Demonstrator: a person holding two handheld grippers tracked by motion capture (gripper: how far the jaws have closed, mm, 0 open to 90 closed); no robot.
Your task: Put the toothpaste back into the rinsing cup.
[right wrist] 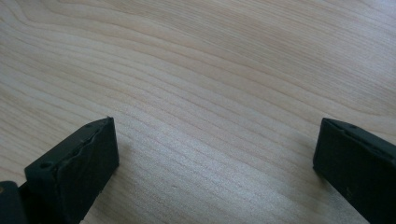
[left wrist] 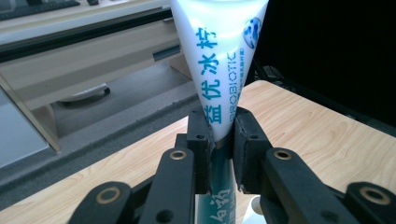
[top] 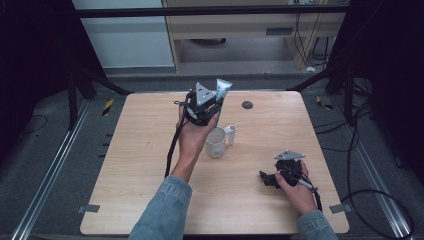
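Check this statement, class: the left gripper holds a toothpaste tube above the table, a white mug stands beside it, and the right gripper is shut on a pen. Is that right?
Not quite. The right gripper holds nothing: the right gripper view shows its jaws wide apart over the bare table. The left gripper does clamp the toothpaste tube, and the white mug stands beside it.

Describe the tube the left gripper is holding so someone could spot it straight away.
On the wooden table, find the white mug near the middle. Just above it the left gripper is clamped on an upright tube, white with blue Chinese characters and "PROBIOTIC" printed on it.
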